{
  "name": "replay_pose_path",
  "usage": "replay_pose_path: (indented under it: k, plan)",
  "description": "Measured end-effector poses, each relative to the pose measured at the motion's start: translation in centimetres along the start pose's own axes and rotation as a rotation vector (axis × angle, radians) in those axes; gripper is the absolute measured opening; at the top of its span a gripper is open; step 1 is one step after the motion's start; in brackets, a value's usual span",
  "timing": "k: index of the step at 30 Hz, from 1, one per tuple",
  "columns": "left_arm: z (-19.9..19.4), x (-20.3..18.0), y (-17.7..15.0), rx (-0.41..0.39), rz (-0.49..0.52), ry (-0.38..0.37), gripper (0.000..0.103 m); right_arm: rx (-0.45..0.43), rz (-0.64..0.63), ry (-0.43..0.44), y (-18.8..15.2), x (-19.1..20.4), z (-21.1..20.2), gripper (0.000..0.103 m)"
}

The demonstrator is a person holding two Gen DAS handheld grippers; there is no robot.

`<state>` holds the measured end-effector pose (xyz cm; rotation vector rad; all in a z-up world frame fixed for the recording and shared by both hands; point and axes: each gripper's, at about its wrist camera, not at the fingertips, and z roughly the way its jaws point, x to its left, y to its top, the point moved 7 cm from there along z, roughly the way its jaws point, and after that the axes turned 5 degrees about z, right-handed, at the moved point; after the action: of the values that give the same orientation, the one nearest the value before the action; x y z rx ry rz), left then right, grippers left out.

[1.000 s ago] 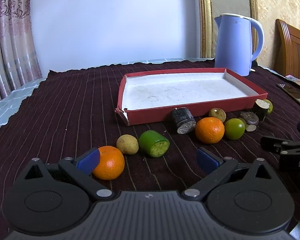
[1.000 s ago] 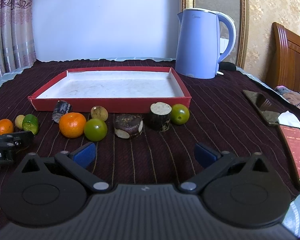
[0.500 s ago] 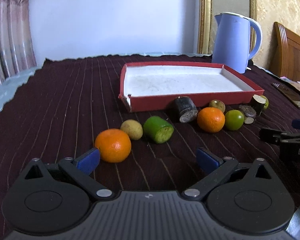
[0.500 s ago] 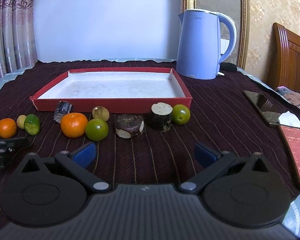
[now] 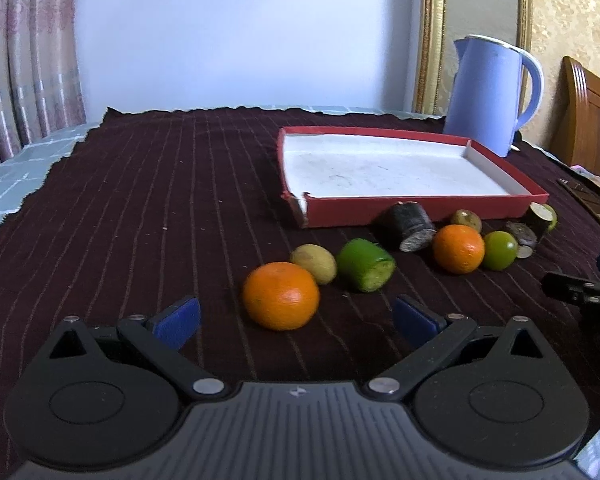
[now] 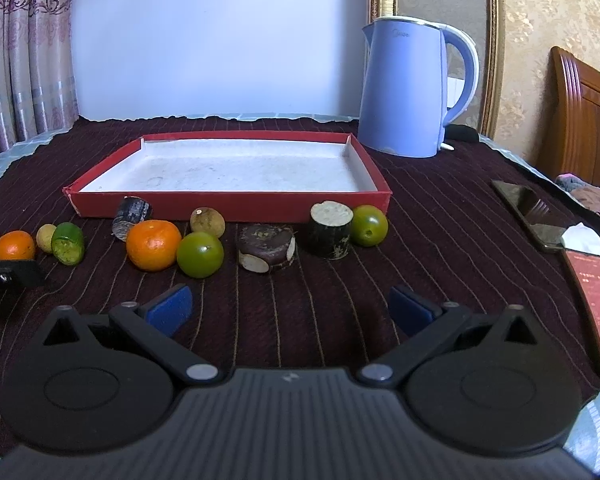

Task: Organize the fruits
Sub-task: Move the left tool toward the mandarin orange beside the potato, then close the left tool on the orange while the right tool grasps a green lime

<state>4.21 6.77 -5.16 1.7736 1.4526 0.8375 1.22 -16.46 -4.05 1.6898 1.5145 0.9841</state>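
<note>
Left tongs (image 5: 296, 318) gape wide just before an orange (image 5: 281, 295).

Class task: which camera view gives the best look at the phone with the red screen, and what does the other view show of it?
The right wrist view shows it best: the flat black phone with the lit red screen lies at the right edge on the dark striped tablecloth. The left wrist view does not show it.
</note>
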Motion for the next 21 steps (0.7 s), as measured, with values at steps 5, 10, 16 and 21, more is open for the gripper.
replay_pose_path:
  k: [5, 10, 16, 21]
  plan:
    - [0.5, 0.8, 0.5, -0.006, 0.02, 0.056, 0.102, 0.003, -0.004, -0.001, -0.1, 0.0, 0.2, 0.103]
    - [1.3, 0.3, 0.8, 0.007, 0.075, 0.09, 0.102, -0.004, -0.025, -0.004, -0.2, 0.3, 0.2, 0.103]
    - [2.3, 0.2, 0.8, 0.053, 0.059, 0.076, 0.094, -0.008, -0.033, -0.011, -0.1, 0.1, 0.3, 0.103]
    - [2.8, 0.5, 0.7, 0.075, 0.017, 0.035, 0.051, -0.01, -0.033, -0.015, 0.1, -0.4, 0.3, 0.103]
